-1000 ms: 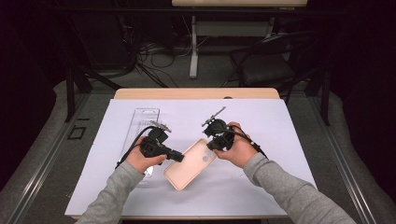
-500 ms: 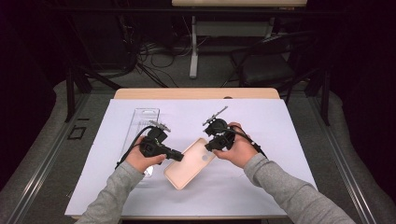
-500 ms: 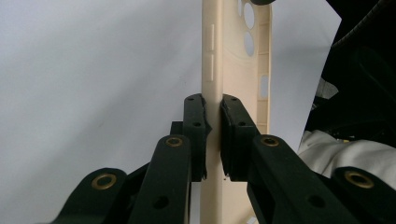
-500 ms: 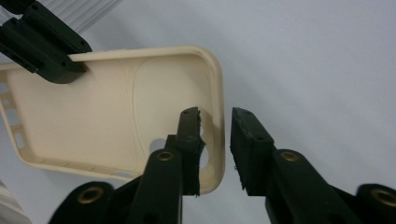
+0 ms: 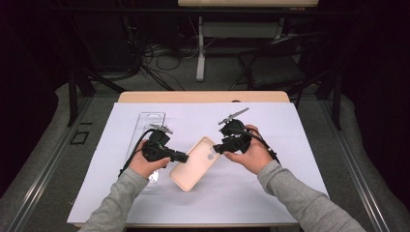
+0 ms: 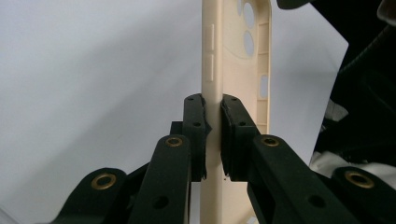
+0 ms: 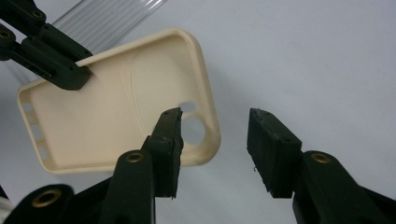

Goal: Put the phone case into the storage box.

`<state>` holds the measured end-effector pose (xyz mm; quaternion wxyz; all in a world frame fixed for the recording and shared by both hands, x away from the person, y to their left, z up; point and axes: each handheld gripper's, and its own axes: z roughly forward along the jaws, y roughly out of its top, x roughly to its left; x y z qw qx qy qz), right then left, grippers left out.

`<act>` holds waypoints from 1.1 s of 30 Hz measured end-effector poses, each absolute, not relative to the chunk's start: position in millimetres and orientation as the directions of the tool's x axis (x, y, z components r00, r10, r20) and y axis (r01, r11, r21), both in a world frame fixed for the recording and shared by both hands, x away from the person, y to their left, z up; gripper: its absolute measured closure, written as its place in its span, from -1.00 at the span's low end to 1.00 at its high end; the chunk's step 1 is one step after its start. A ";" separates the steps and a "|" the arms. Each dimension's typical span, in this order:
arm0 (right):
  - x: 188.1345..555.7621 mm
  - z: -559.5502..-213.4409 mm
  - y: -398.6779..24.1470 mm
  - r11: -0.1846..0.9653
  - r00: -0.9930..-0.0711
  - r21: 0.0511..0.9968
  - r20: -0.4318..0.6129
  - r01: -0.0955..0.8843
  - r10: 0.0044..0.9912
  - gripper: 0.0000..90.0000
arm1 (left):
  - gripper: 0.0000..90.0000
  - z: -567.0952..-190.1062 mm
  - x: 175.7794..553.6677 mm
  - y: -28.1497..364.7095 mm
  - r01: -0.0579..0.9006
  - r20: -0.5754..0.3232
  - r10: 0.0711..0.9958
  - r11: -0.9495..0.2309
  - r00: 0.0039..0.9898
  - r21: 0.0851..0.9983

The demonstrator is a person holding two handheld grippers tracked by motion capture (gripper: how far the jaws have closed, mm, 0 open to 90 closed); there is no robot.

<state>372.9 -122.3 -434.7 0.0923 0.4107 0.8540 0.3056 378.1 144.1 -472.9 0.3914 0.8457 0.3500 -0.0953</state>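
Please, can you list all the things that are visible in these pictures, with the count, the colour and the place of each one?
phone case: one, cream, over the middle of the sheet, its side wall clamped by the left gripper.
clear plastic tray: one, transparent, on the left part of the sheet, partly under the left hand.
sheet: one, white, covering most of the table.
table: one, light wood, far edge showing beyond the sheet.
chair: one, dark, on the floor behind the table.
left gripper: one, black, shut on the case edge.
right gripper: one, black, jaws have just been opening; the pads stand apart and no longer press the case's corner.
forearms: two, grey sleeves, entering from the bottom.
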 end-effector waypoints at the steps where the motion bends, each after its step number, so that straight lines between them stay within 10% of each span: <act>1: 372.8 -434.7 -124.1 0.467 -0.644 0.608 0.096 0.642 0.759 0.22 | 0.83 -472.3 377.8 145.0 0.668 -0.436 0.522 -0.433 0.733 0.605; 33: 382.5 -433.6 -143.2 0.162 -0.611 0.764 0.350 0.625 0.710 0.00 | 0.83 -459.1 366.8 159.4 0.621 -0.442 0.651 -0.059 0.618 0.781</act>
